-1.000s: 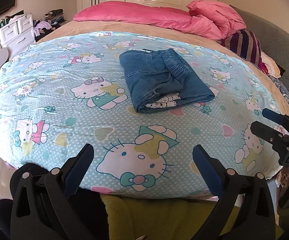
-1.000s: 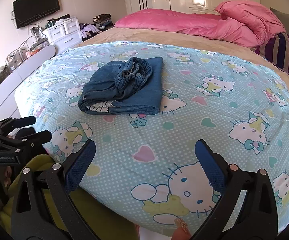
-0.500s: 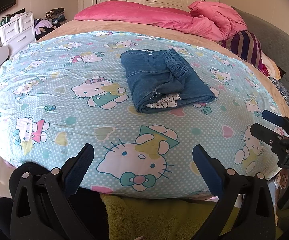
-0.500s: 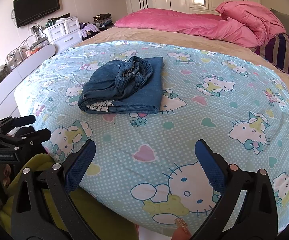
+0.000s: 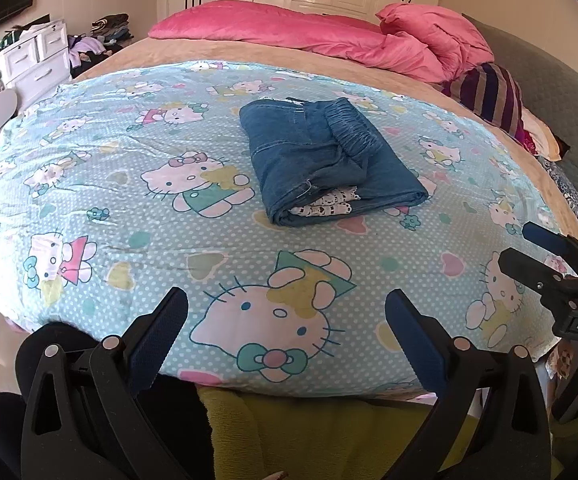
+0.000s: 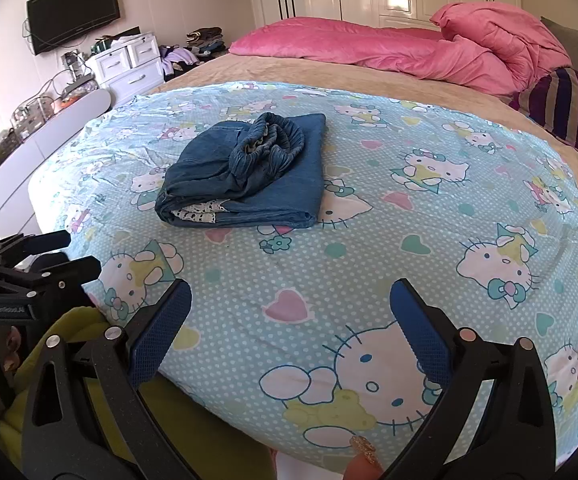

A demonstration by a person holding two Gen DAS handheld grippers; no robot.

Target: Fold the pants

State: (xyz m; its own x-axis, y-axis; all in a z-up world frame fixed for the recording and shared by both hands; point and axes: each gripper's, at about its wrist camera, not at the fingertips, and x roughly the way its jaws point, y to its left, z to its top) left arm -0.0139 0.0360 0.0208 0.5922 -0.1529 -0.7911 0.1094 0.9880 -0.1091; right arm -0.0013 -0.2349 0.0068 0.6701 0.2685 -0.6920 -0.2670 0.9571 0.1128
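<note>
Denim pants (image 5: 329, 168) were seen folded, well ahead of both claws. Left gripper (image 5: 285, 336) and right gripper (image 6: 289, 328) were held wide apart, empty; little was judged left.

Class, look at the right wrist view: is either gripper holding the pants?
No. The folded pants lie alone on the sheet, with both grippers open and well short of them.

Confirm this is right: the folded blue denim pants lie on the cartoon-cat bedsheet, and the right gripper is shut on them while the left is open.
Not quite. The right gripper is open and empty, its fingers spread well short of the folded blue denim pants, as the right wrist view shows. The pants do lie on the cartoon-cat bedsheet, and the left gripper is open.
</note>
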